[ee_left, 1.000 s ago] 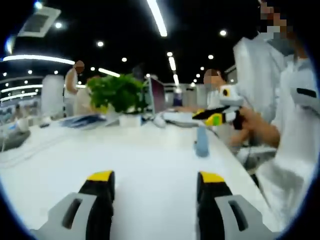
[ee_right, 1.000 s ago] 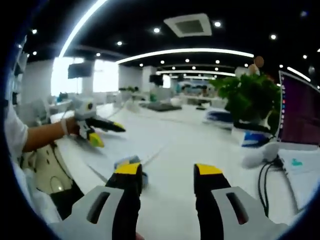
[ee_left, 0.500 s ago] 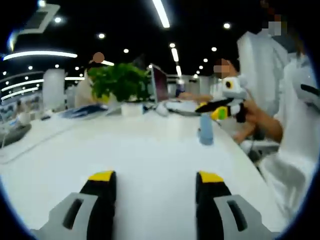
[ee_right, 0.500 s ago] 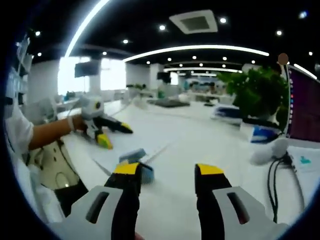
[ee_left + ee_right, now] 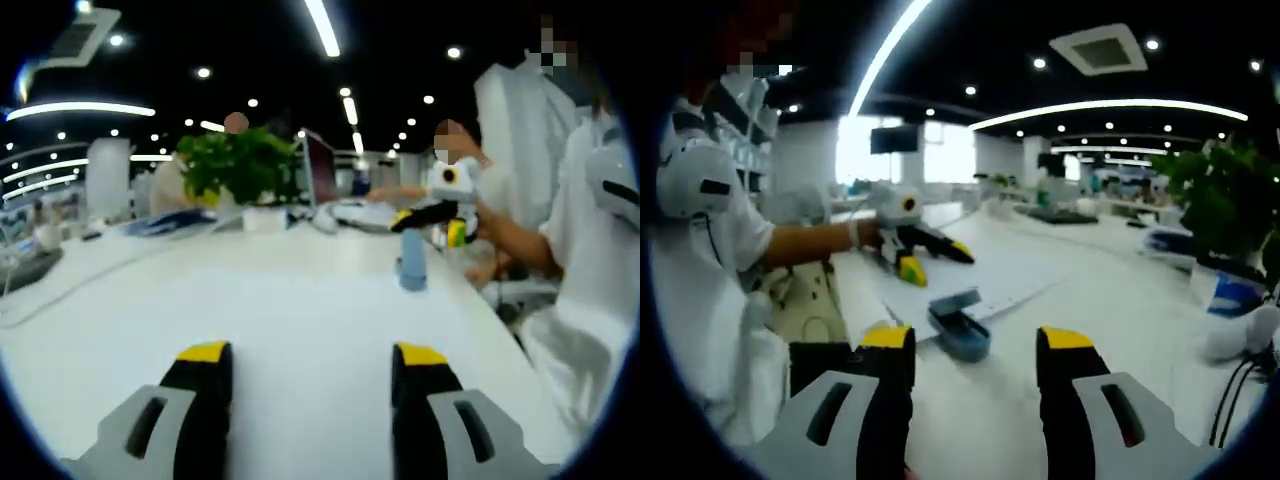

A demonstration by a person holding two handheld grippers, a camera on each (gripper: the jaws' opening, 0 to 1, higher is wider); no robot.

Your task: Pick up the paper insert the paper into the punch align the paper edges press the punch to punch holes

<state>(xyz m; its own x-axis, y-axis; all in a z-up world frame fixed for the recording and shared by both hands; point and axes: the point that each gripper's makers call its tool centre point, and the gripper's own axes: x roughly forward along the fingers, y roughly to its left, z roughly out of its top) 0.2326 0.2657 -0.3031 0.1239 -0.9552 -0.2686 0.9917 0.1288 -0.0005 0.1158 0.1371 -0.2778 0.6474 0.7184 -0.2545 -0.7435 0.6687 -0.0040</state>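
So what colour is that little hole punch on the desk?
Blue; the hole punch shows best in the right gripper view, on the white table.

Open-plan office: long white desks [image 5: 280, 300], monitor [image 5: 318, 185], potted plant [image 5: 238, 170].

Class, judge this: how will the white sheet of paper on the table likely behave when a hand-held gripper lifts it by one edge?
The paper lies flat and thin on the table, so it will probably droop. It looks light, and may slide first. One end sits at the blue punch, which might drag.

White table [image 5: 1120, 330] bearing paper [image 5: 980, 280], blue punch [image 5: 960, 325]
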